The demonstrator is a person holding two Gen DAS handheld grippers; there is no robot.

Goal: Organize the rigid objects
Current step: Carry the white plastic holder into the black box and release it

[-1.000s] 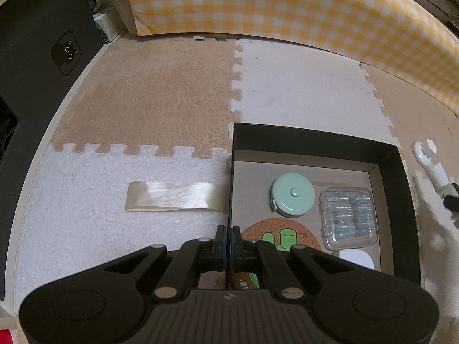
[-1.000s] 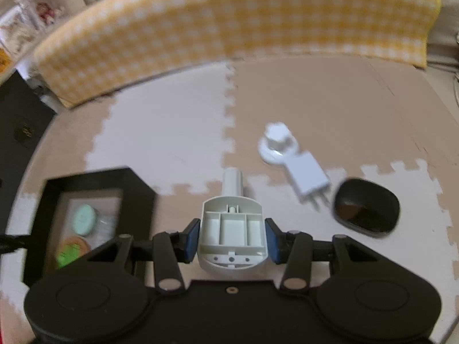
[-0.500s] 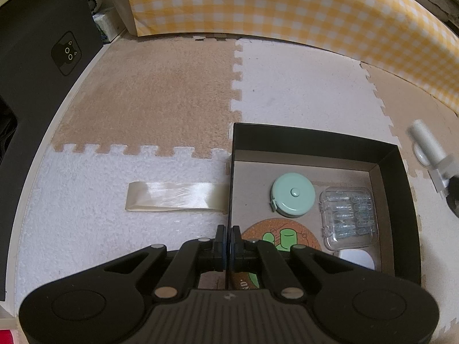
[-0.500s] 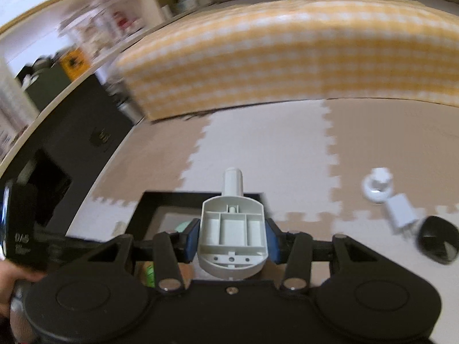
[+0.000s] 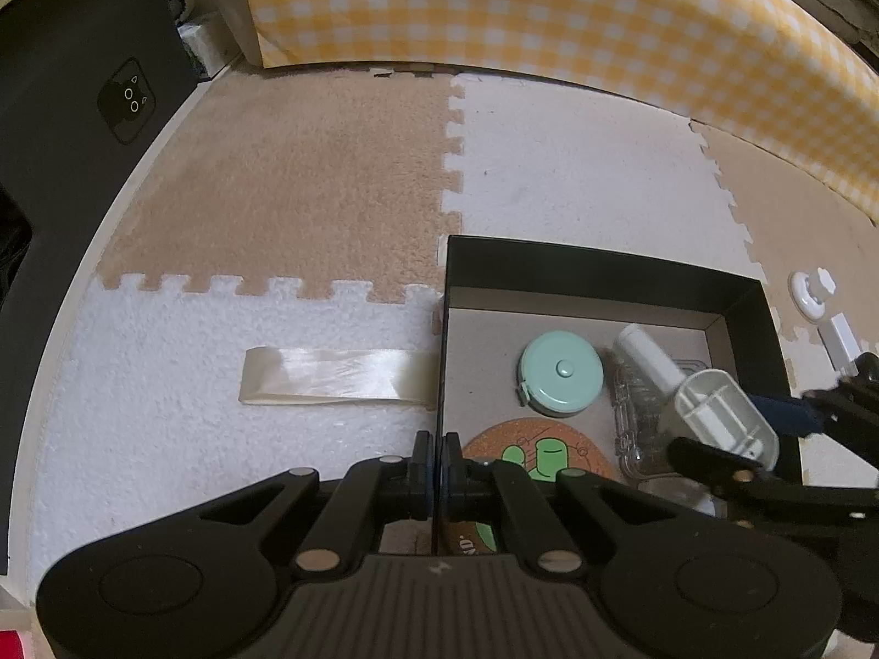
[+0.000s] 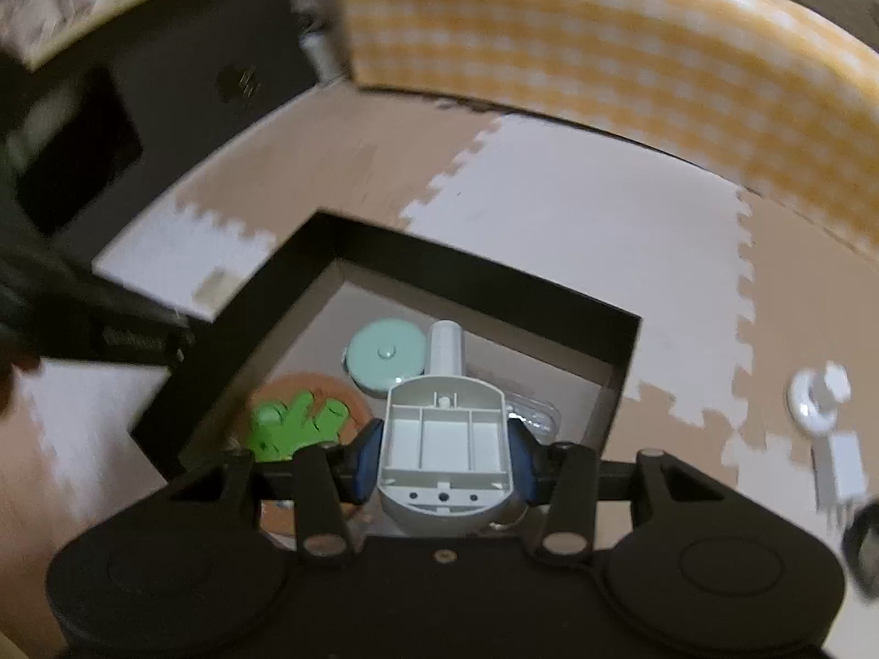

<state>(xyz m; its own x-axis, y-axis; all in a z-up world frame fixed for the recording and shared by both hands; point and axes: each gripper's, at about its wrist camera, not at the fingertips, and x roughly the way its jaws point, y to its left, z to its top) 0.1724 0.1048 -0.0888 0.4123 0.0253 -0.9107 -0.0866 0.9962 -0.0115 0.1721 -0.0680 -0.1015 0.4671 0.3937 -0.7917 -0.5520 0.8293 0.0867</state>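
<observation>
A black box (image 5: 604, 269) lies on the foam mat, and my left gripper (image 5: 438, 461) is shut on its left wall. Inside lie a mint tape measure (image 5: 560, 373), a cork coaster (image 5: 541, 453) with a green cactus, and a clear plastic case (image 5: 632, 417). My right gripper (image 6: 445, 456) is shut on a white plastic housing (image 6: 445, 439) with a short tube, held above the box (image 6: 472, 269) over the clear case (image 6: 530, 412). In the left wrist view the housing (image 5: 714, 412) hangs over the box's right half, in the right gripper (image 5: 736, 428). The left gripper (image 6: 181, 338) shows blurred at the box's left.
Right of the box on the mat lie a white round knob (image 6: 818, 395), a white charger plug (image 6: 843, 464) and a black oval object (image 6: 865, 543). A clear tape strip (image 5: 335, 376) lies left of the box. Yellow checked fabric (image 5: 549, 16) borders the back, a black cabinet (image 5: 82, 110) the left.
My right gripper has carried the white housing leftward from over the mat near the knob and charger to above the box, rolling as it went. The left gripper has stayed put.
</observation>
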